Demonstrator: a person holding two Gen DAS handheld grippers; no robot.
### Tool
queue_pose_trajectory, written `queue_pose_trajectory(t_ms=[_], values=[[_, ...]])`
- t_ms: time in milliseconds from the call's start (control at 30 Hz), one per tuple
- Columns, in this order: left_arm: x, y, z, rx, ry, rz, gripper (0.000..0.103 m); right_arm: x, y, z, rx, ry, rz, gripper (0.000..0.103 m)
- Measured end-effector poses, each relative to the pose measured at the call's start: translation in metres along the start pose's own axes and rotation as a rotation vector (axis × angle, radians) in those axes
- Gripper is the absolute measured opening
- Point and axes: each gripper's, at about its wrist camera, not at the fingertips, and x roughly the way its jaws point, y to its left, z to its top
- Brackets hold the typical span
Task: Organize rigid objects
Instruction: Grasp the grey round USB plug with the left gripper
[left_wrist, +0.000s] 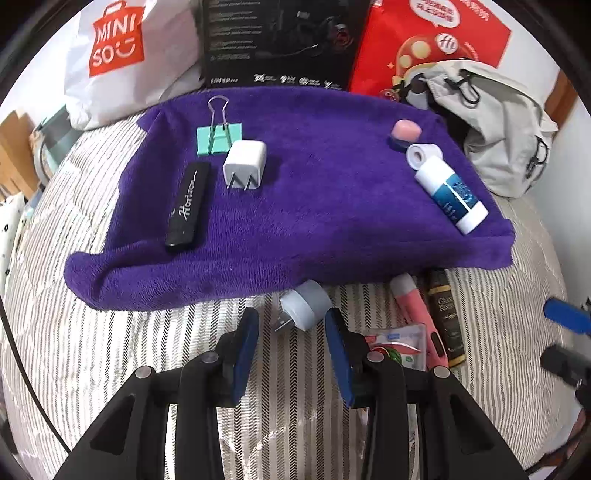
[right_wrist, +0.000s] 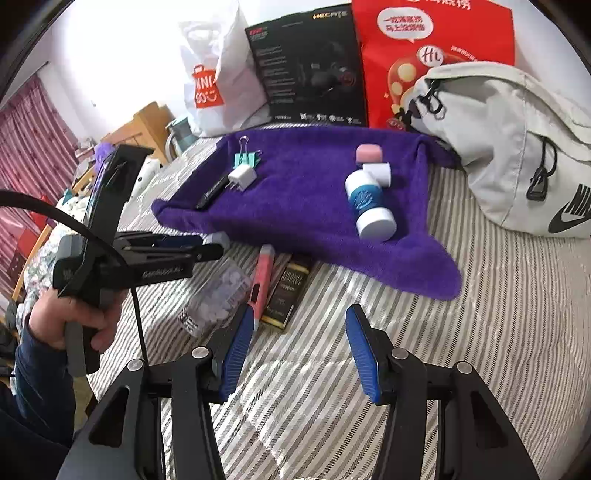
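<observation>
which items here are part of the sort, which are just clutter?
Job:
towel
binder clip
white charger
black stick
bottle
grey plug
pink cutter

Clutter:
backpack
red bag
black box
Miniso bag

You have a towel (left_wrist: 314, 192) spread on the bed (left_wrist: 110, 332), with bags (left_wrist: 122, 55) and a box (left_wrist: 277, 40) standing behind it and a backpack (left_wrist: 506, 125) at its far right. On the towel's left lie a clip (left_wrist: 218, 138) farthest, a charger (left_wrist: 245, 162) just nearer, and a stick (left_wrist: 189, 205) to their left. On its right, a cap (left_wrist: 405, 131), a roll (left_wrist: 423, 154) and a bottle (left_wrist: 448, 192) run far to near, close together. Off the towel's near edge sit a plug (left_wrist: 304, 304), then to its right a cutter (left_wrist: 415, 314) and a bar (left_wrist: 445, 317) side by side, with a packet (left_wrist: 397, 343) near the cutter.
</observation>
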Motion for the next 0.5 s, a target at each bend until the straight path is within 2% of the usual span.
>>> queue_pose_trajectory(t_ms=[233,367,500], values=[[0.004,-0.006,0.003,-0.009,0.013,0.028,0.037,0.011,0.001,-0.004,-0.011,0.016,0.021,0.052],[0.005,-0.007,0.005,-0.016,0.004,0.030,0.046,0.013,0.002,-0.006,-0.015,0.021,0.032,0.052],[0.006,-0.006,0.005,-0.008,-0.012,0.021,0.051,0.017,0.001,-0.009,-0.013,0.033,0.036,0.053]])
